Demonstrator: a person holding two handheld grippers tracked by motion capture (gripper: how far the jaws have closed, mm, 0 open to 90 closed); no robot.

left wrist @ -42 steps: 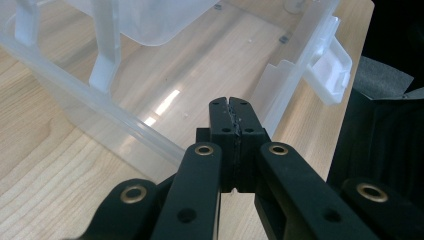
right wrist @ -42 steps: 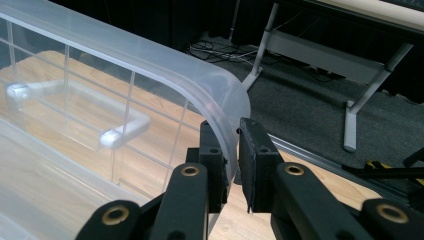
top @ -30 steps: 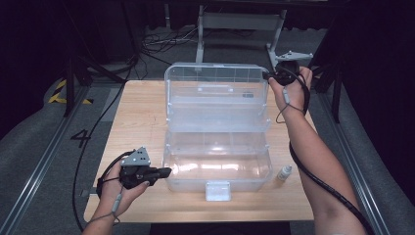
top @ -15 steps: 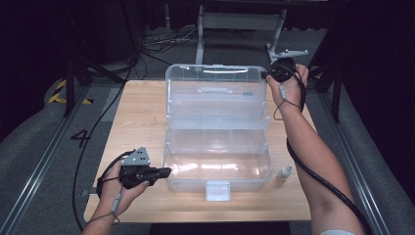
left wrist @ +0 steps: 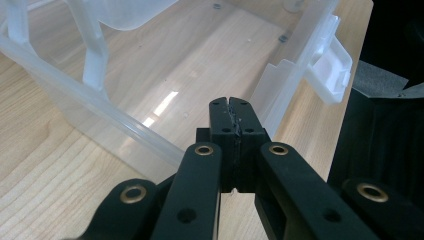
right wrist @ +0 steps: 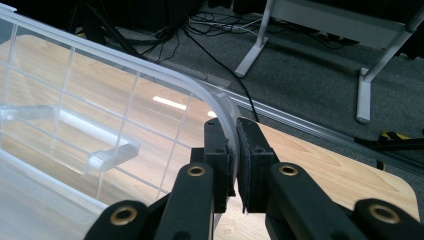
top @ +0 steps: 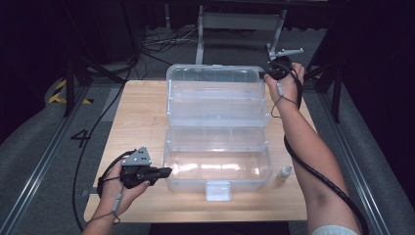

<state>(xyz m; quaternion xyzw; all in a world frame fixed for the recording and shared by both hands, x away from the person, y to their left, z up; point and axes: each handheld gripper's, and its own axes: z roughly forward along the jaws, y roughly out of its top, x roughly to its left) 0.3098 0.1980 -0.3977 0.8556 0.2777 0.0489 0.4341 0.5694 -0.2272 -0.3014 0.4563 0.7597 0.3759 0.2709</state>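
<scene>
Clear plastic lid (right wrist: 100,85) between right gripper (right wrist: 234,137) jaws

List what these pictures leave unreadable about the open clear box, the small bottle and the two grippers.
- Small bottle: too small in the high view to read any label or contents.
- Clear box: glare and transparency blur its tray dividers in the high view.
- Right gripper: the lid rim sits between its pads; how firmly it grips is unclear.
- Left gripper: shut; the box cuts off the table beyond.

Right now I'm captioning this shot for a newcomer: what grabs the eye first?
A big clear plastic organizer box stands open mid-table, its lid raised at the far side. The right gripper pinches that lid's rim corner, while the left gripper, jaws together, sits by the box's near left corner. A small bottle stands at its right.
</scene>
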